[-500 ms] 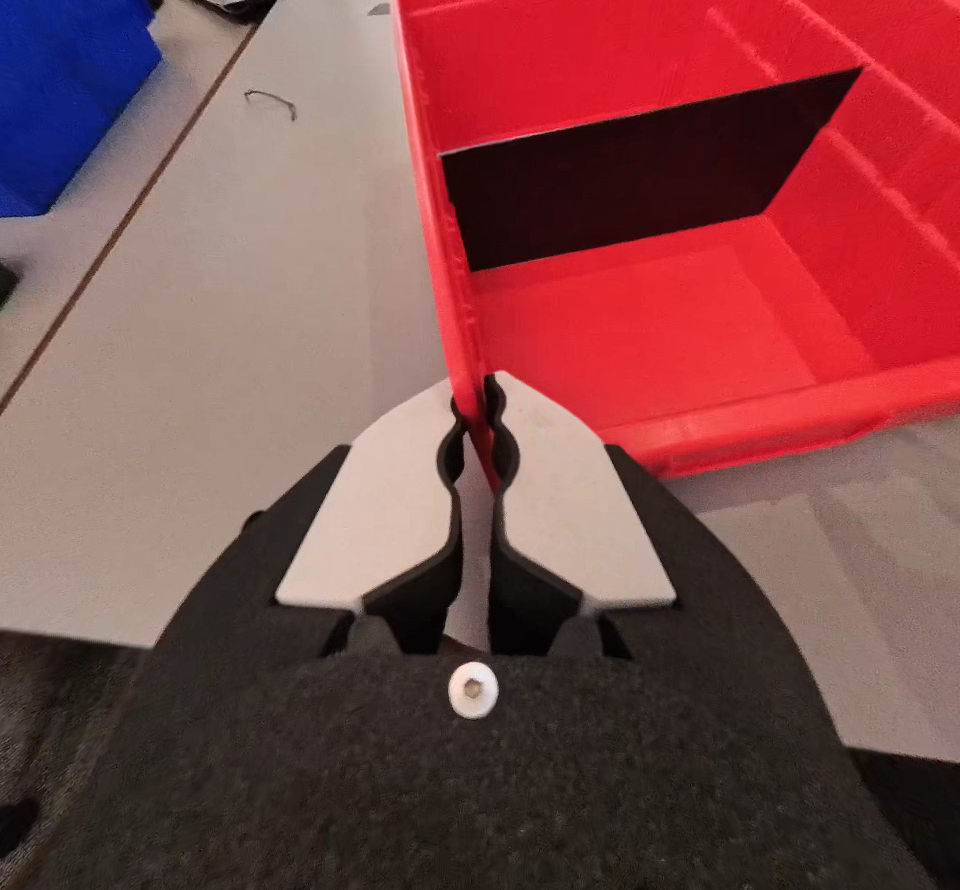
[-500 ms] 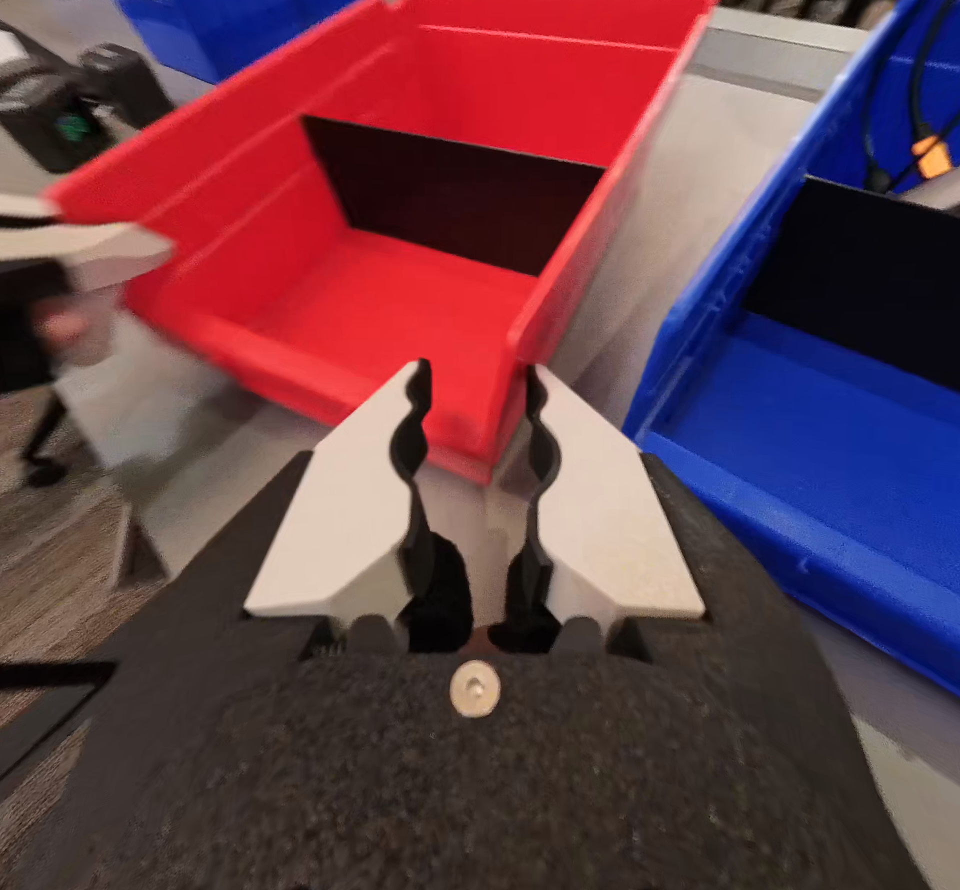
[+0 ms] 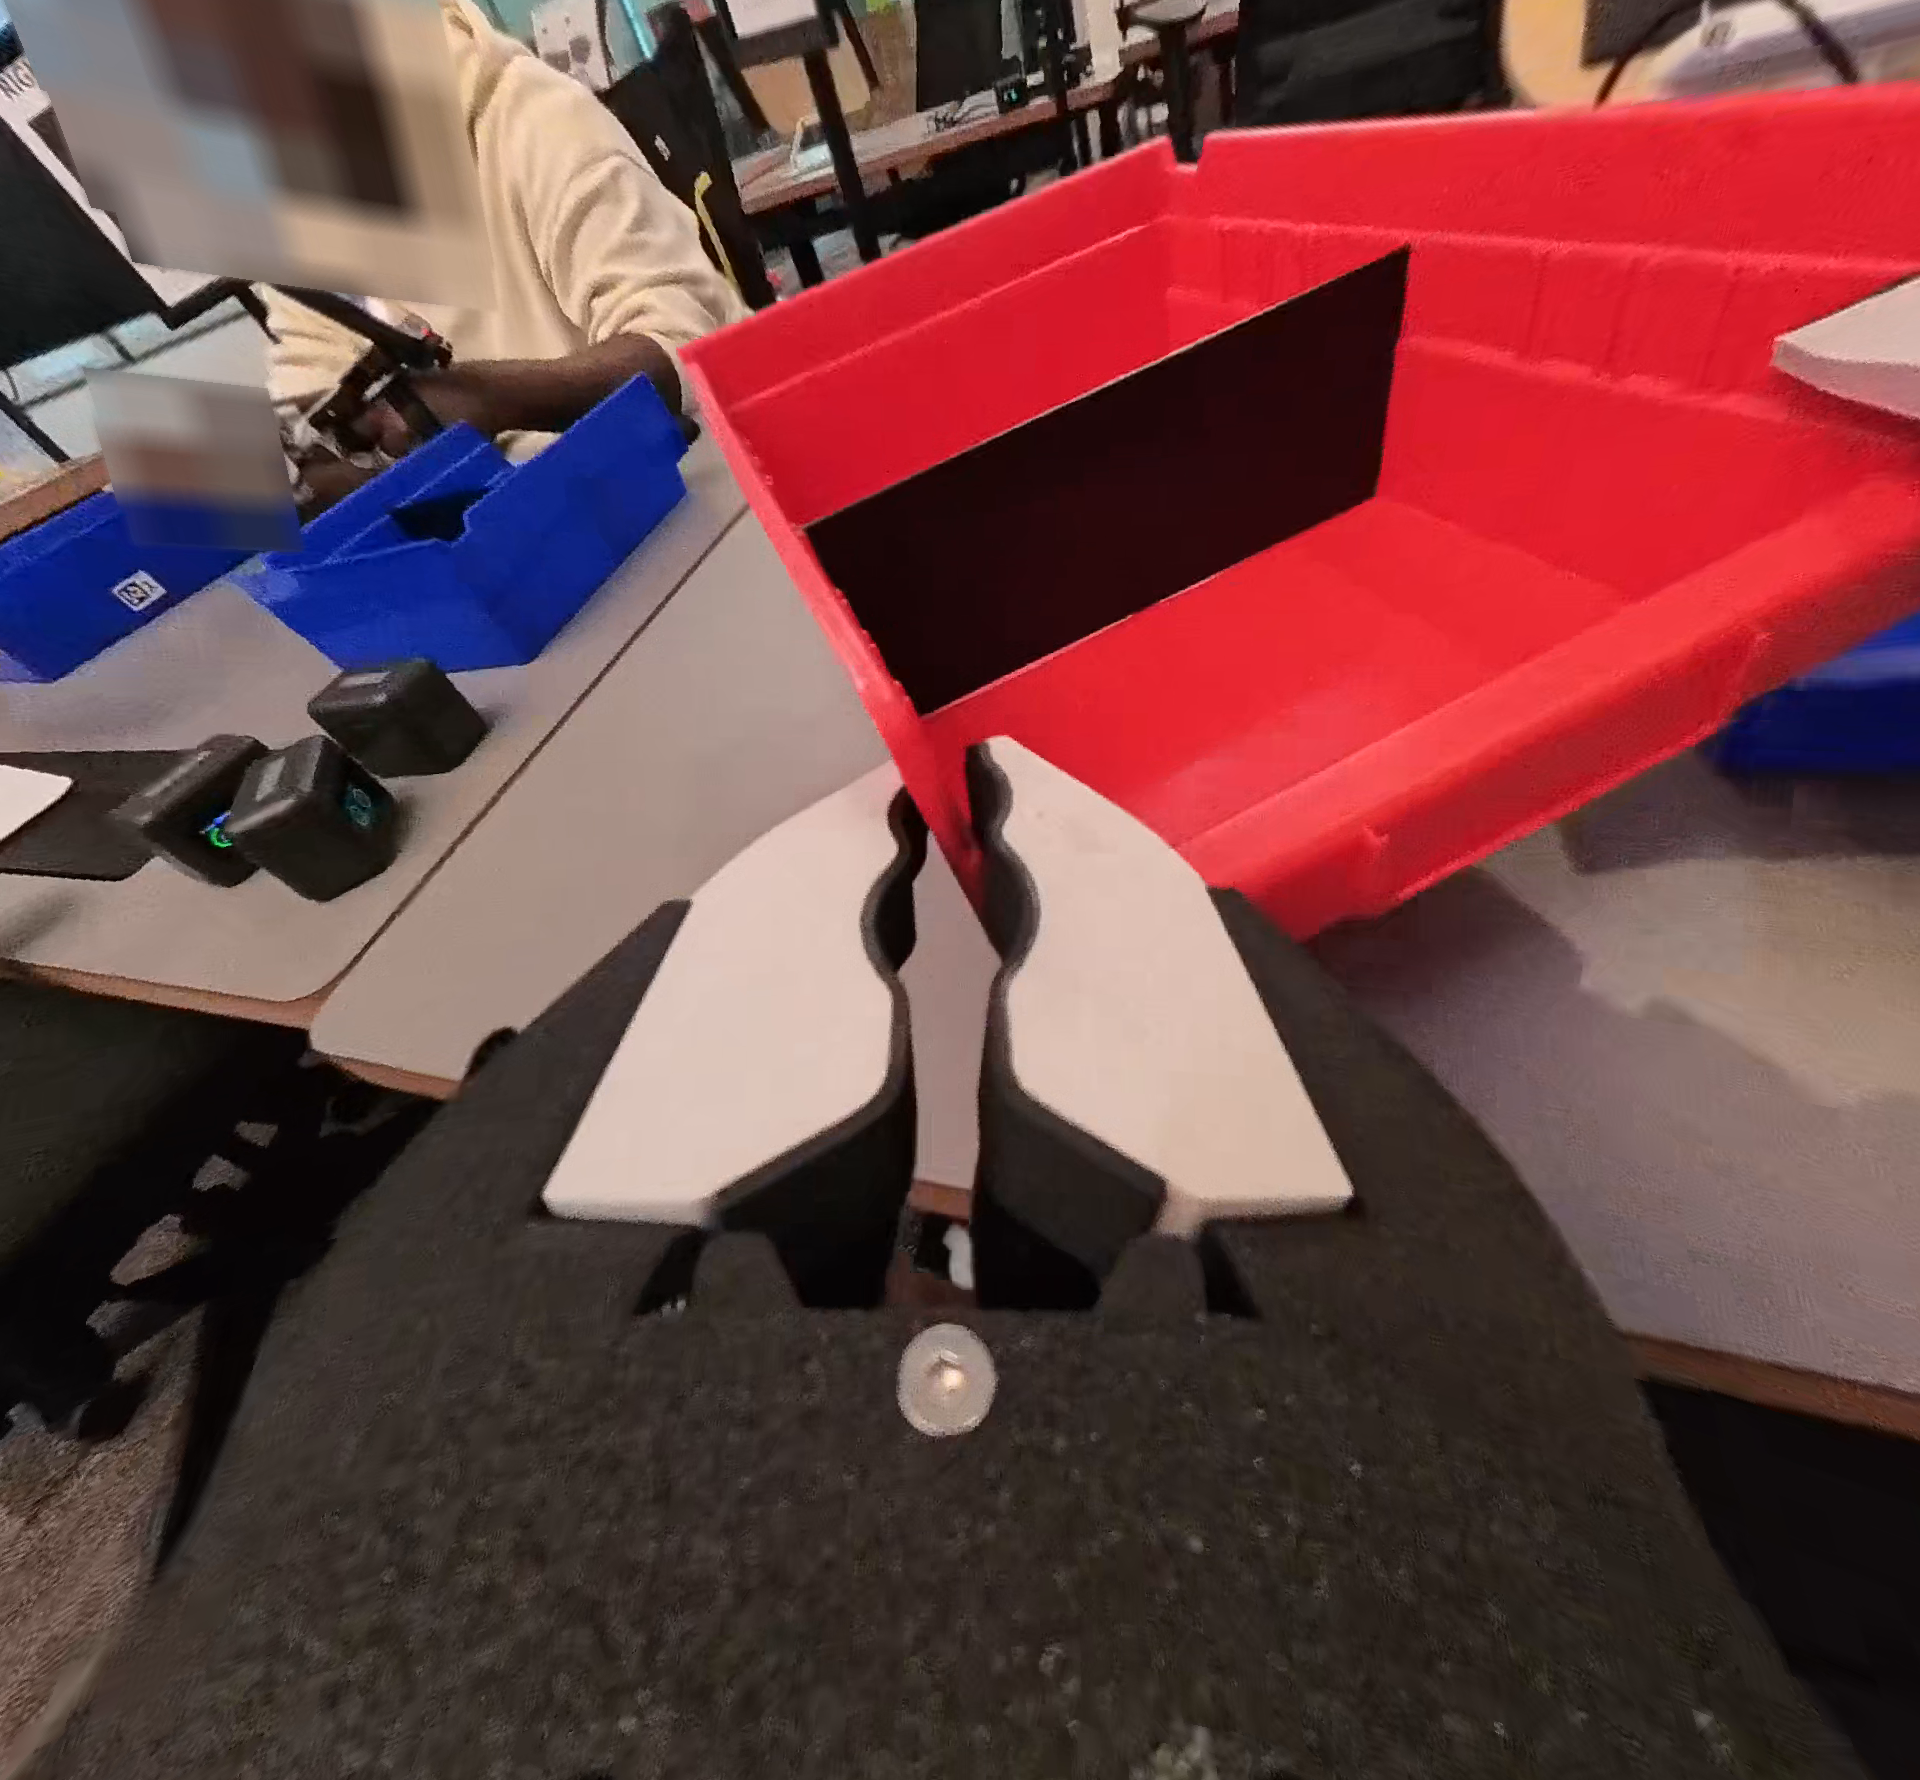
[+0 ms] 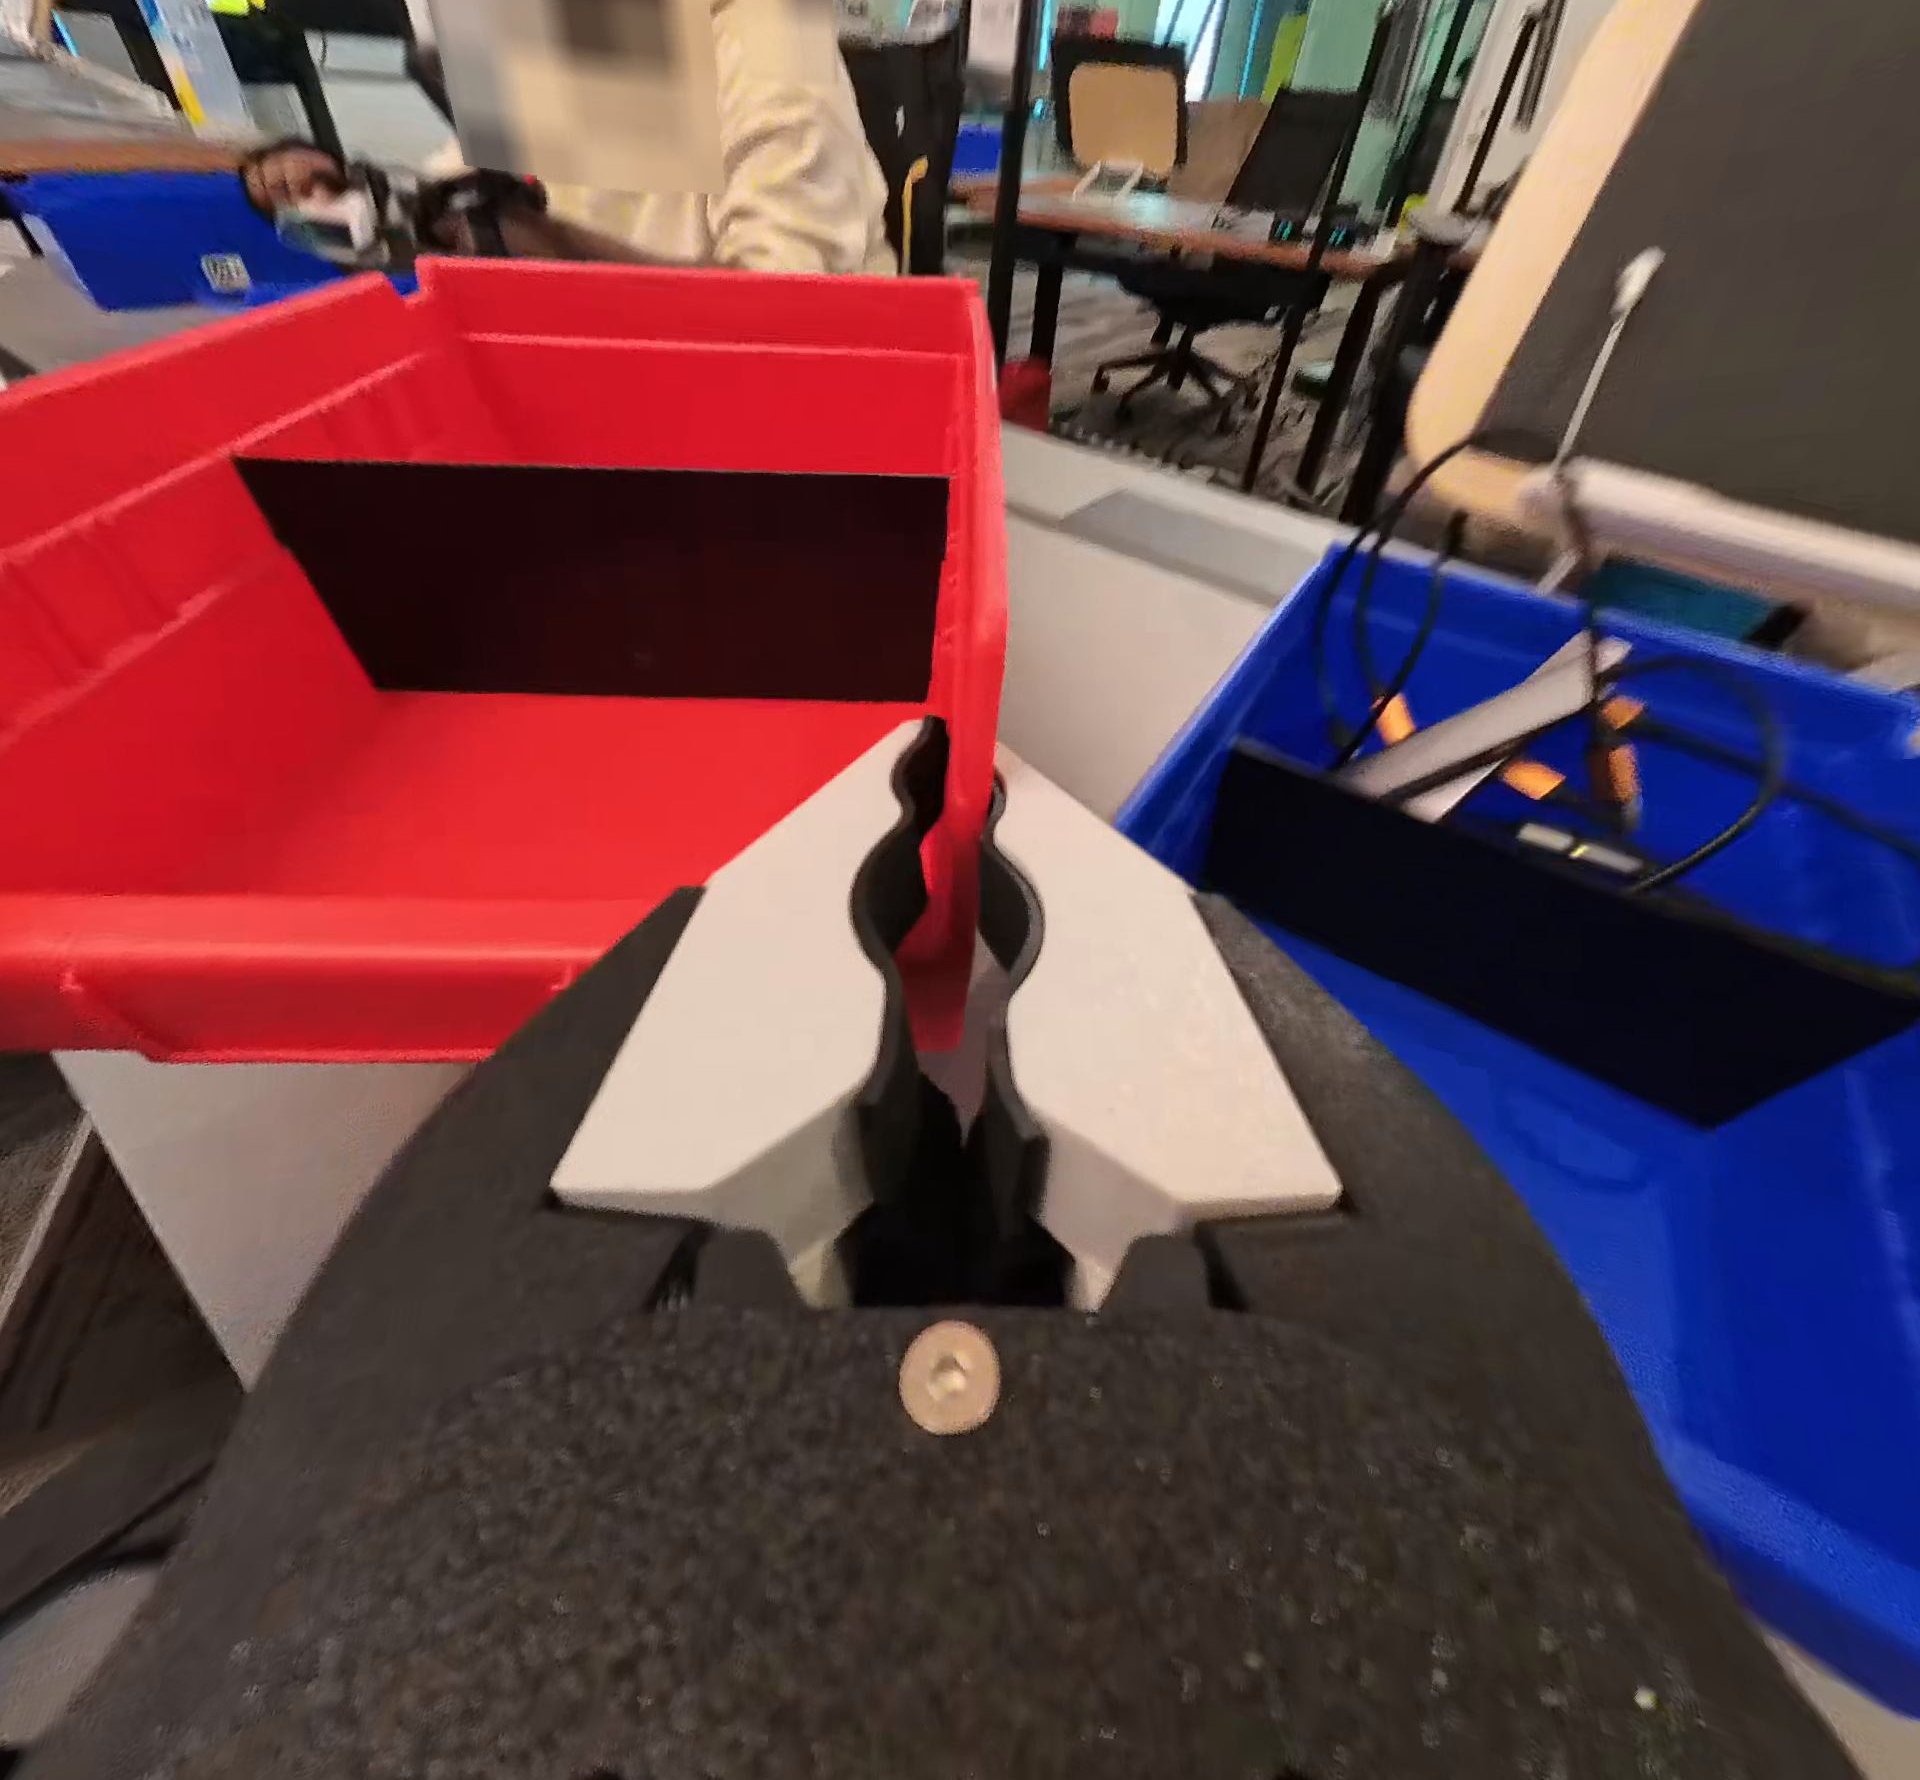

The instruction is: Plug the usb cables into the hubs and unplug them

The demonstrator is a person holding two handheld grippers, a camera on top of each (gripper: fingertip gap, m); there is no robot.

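Observation:
An empty red bin [image 3: 1403, 650] with a black divider [image 3: 1101, 504] is held between both grippers and looks raised and tilted above the grey table. My left gripper [image 3: 951, 774] is shut on the bin's left wall near its front corner. My right gripper [image 4: 961, 764] is shut on the right wall of the red bin [image 4: 520, 795]. One of its fingers [image 3: 1849, 359] shows at the far right of the left wrist view. A blue bin [image 4: 1662, 1263] to the right holds black cables [image 4: 1745, 774] with orange plugs [image 4: 1532, 776] and a silver hub [image 4: 1475, 733].
Blue bins [image 3: 468, 567] and several small black boxes [image 3: 312, 816] sit on the tables to the left. A person in a cream top [image 3: 561, 213] works behind them. The table's front edge [image 3: 395, 1055] is close below my grippers. Chairs and desks stand farther back. The left gripper's tips are roughly 20 centimeters from the right gripper's.
My right gripper has closed on the red bin's right wall. Both views have tipped up to show the room, and the bin now sits higher and tilted.

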